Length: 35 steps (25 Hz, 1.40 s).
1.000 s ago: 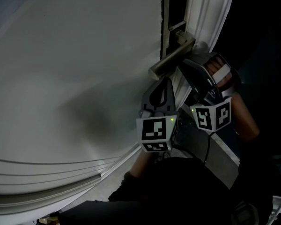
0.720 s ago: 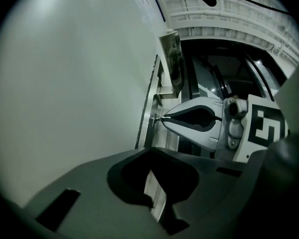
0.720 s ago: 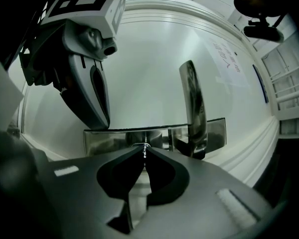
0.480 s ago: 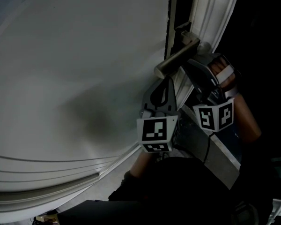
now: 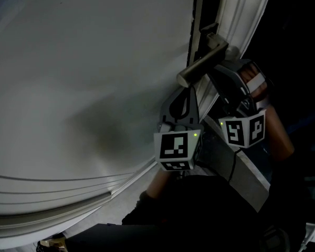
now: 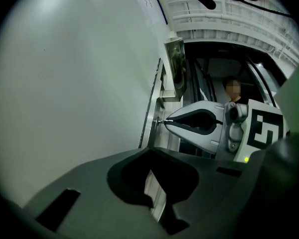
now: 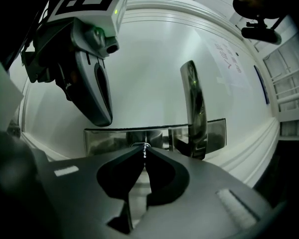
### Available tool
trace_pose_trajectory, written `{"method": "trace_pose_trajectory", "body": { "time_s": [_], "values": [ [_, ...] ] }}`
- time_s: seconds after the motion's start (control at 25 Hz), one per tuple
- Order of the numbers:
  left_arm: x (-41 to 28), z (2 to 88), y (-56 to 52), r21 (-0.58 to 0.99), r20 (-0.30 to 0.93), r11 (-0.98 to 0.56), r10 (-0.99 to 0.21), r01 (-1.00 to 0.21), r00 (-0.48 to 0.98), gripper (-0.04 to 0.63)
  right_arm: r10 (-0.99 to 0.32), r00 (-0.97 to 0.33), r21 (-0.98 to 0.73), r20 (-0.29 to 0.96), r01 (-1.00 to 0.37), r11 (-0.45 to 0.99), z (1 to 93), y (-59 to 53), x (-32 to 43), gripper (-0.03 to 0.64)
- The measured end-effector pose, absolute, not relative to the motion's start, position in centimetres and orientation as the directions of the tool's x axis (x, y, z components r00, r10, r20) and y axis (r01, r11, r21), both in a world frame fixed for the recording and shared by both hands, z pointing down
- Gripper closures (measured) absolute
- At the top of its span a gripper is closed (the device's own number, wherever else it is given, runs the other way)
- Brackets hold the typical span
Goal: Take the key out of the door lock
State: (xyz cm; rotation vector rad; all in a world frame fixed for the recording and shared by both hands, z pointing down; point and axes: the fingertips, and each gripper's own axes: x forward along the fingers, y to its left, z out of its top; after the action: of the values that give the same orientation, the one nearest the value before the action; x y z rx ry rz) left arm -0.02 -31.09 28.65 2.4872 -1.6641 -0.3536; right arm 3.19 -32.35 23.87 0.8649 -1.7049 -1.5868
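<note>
Key (image 7: 145, 150) sits in the lock plate (image 7: 109, 139) on the door (image 5: 94, 62), left of the handle (image 7: 194, 108) in the right gripper view. The right tongs (image 6: 165, 122) are clamped on its head, tips pinched together with only a glint of metal showing between them. The left tongs (image 5: 188, 90) are together on nothing, hanging just beside the door face, close under the handle's end and near the right ones. The step in hand looks like the pull-out: the grip seems made and the key is not yet withdrawn. To do it well, hold the pinch firm and draw straight back along the key's own line, square to the plate. Avoid twisting or levering sideways, since a thin blade may bind or slip from so small a hold. Whether the key is turned to its release position cannot be told here. The handle stands just to the right, so the pull should steer clear of it. No container shows in any view.
</note>
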Motion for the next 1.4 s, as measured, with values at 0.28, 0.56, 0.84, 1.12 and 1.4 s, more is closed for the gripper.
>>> {"method": "trace_pose_trajectory", "body": {
  "time_s": [0.28,0.56,0.84,1.12,1.4],
  "values": [
    [-0.29,28.53,-31.14,0.24,-0.129,-0.384,-0.923,-0.892,0.362,0.595,-0.818,-0.574,1.0,0.009,0.025,-0.007,24.02,-32.42,3.18,0.605],
    [-0.57,28.53,-31.23,0.244,-0.132,-0.383,-0.923,-0.891,0.36,0.595,-0.818,-0.574,0.998,0.032,-0.027,0.058,23.87,-32.35,3.23,0.606],
    [-0.46,28.51,-31.53,0.244,-0.136,-0.394,-0.919,-0.886,0.371,0.595,-0.82,-0.572,1.0,0.007,0.01,0.002,23.96,-32.34,3.15,0.606],
    [-0.5,28.51,-31.81,0.245,-0.142,-0.395,-0.918,-0.885,0.37,0.595,-0.822,-0.569,0.999,0.017,-0.029,0.041,23.9,-32.43,3.14,0.606],
    [-0.65,28.65,-31.78,0.261,-0.135,-0.392,-0.92,-0.882,0.369,0.595,-0.817,-0.577,0.999,0.001,0.031,-0.021,24.03,-32.37,3.15,0.606]
  ]
}}
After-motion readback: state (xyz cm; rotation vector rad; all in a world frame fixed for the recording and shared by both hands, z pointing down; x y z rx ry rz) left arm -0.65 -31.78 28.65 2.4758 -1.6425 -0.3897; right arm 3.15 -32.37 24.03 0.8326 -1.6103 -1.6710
